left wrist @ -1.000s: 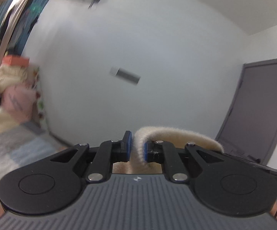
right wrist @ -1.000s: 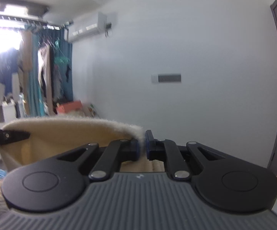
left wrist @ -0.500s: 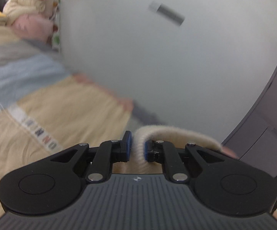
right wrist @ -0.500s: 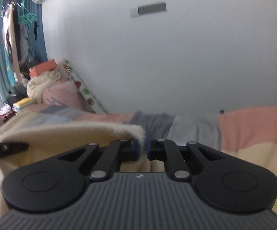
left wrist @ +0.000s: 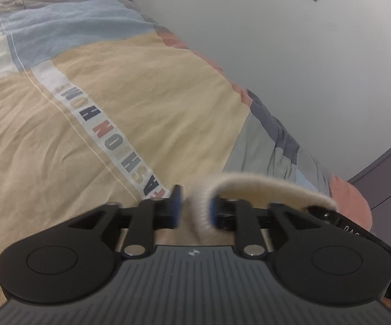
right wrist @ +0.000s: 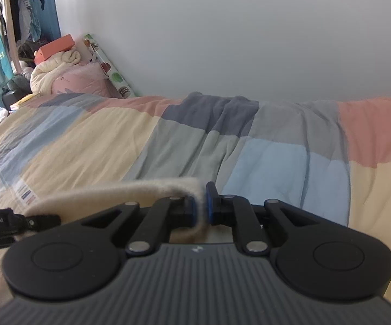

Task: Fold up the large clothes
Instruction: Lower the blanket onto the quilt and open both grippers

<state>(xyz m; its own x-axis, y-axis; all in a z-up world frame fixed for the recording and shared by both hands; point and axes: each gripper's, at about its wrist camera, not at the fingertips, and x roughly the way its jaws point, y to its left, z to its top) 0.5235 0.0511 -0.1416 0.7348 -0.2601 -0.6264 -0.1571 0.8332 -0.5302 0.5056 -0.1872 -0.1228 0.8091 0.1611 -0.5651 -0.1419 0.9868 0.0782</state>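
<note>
at lower centre of both views, the fuzzy cream garment [left wrist: 249,189] is being laid on the patchwork bedspread [left wrist: 141,103]. the left gripper [left wrist: 194,208] has just been opening, jaws apart, fabric loose between; the right gripper [right wrist: 201,208] is clamped on its edge. next, likely, it lets go too.

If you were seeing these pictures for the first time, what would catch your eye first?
A fuzzy cream garment edge stretches between the two tools: the right hand-held gripper pinches it, while the left hand-held gripper has just been opening, the fabric lying against one pad only. Beneath lies a patchwork quilt in cream, blue, grey and pink, with a white lettered stripe crossing it in the left view.
</note>
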